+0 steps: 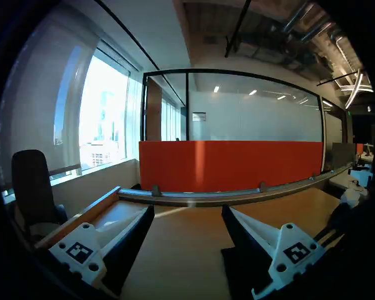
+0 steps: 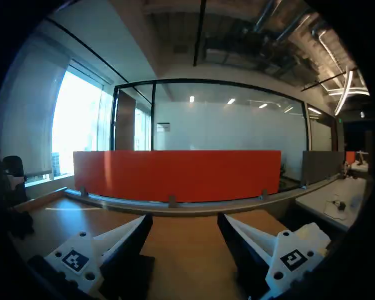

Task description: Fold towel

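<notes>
Closest in the left gripper view, the left tool (image 1: 187, 207) has its two white fingers spread wide apart with nothing between them. Each finger has a little black-and-white square sticker on it. The fingers hang just over a brown wooden tabletop (image 1: 187, 260). A dark patch (image 1: 237, 277) lies flat on the wood under the finger on the right of this view, and I cannot tell if it is the towel or just a shadow. In the right gripper view, the right tool (image 2: 184, 216) is spread wide too and holds nothing. It sits over the same kind of brown tabletop (image 2: 187, 260). A dark patch (image 2: 144, 272) shows beside the finger on the left of this view, and I cannot tell what it is either. A little farther off, a gray metal rail (image 1: 207, 197) (image 2: 187, 207) runs along the far edge of the wood. A black chair (image 1: 32, 185) stands off to the left side. A white desk (image 2: 337, 195) with small things on it stands to the right. Behind the rail is a big orange panel (image 1: 227, 165) (image 2: 177, 175). Past that is a glass wall (image 1: 252, 115) (image 2: 227, 125) with a black frame. A bright window (image 1: 102, 120) (image 2: 77, 125) lets in daylight on the left. High up are pipes and a long ceiling light (image 1: 355, 90) (image 2: 345, 92).
</notes>
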